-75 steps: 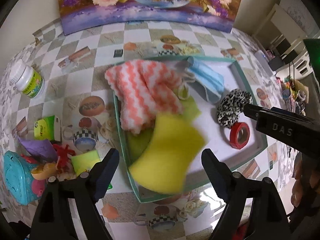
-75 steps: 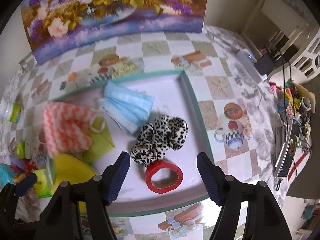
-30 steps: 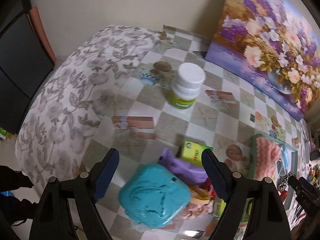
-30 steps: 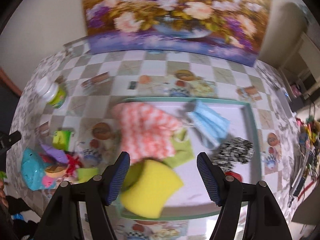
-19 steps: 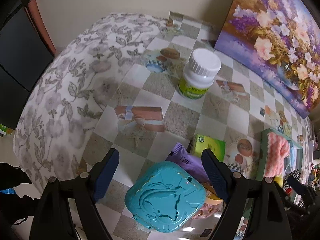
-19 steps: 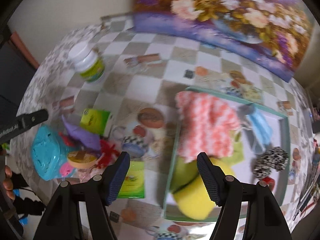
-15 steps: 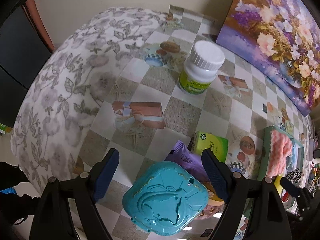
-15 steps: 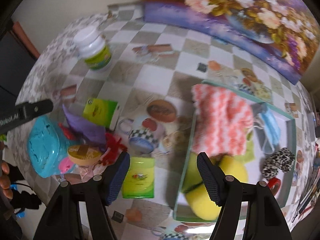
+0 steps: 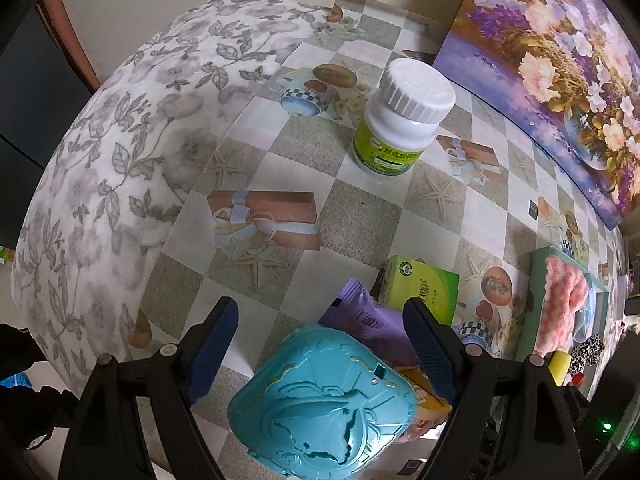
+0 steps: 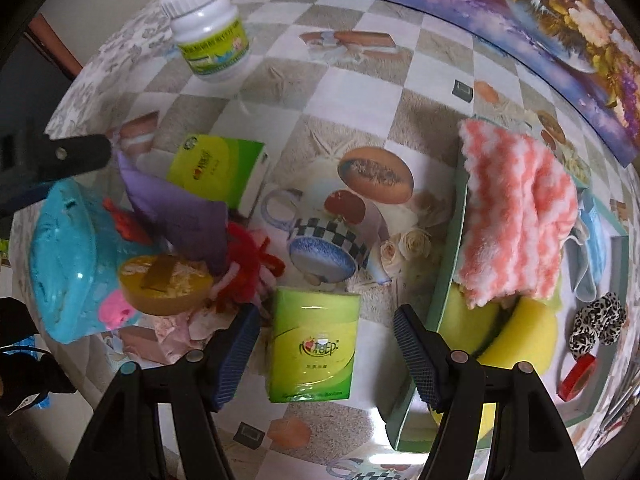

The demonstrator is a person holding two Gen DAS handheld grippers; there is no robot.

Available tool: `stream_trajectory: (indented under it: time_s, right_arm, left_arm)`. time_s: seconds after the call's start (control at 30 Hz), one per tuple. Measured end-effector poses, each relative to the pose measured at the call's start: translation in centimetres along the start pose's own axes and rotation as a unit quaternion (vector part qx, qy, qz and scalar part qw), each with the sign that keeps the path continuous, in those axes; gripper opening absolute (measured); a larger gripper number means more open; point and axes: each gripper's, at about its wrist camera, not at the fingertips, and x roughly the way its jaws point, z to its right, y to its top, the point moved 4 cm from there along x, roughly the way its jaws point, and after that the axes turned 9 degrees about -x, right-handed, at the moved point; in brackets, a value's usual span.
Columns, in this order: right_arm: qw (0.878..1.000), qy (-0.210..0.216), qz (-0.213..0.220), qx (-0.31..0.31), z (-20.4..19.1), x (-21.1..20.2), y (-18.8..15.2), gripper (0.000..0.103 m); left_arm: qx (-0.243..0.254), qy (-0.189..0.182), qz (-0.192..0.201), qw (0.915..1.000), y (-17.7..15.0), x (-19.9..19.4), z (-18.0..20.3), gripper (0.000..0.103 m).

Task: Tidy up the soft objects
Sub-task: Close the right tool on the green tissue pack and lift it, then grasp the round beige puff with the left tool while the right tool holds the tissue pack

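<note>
Since a second ago your right gripper (image 10: 322,350) has swung from the tray (image 10: 448,280) to the clutter at the desk's left end, and its fingers hang spread around a green tissue pack (image 10: 314,346) without touching it. Your left gripper (image 9: 320,354) hovers with fingers wide apart over the turquoise case (image 9: 324,404), holding nothing. You work on a desk (image 9: 360,216) under a checkered cloth, a flower painting (image 9: 560,52) leaning at its back. The pink cloth (image 10: 516,216), yellow sponge (image 10: 528,336) and scrunchie (image 10: 598,324) lie in the tray. Open cloth lies between the white bottle (image 10: 208,28) and the pile; the floral edge (image 9: 100,168) drops off left.
</note>
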Motion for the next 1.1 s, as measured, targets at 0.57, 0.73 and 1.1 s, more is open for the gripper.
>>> stream_trajectory:
  time_s: [0.57,0.73,1.1]
  right_arm:
    - [0.999,0.037,-0.009,-0.004,-1.4,1.7,-0.7,0.052]
    - [0.999,0.048,0.001,0.0,-0.5,1.0,-0.3,0.051]
    - [0.997,0.052,0.044,0.038,2.8,-2.4,0.1,0.051]
  left_arm:
    - [0.02,0.009,-0.011,0.9997,-0.3,0.9,1.0,0.085]
    - [0.023,0.009,-0.011,0.9996,-0.4,1.0,1.1,0.085]
    - [0.046,-0.006,-0.019,0.9987,-0.6,1.1,2.0,0.085]
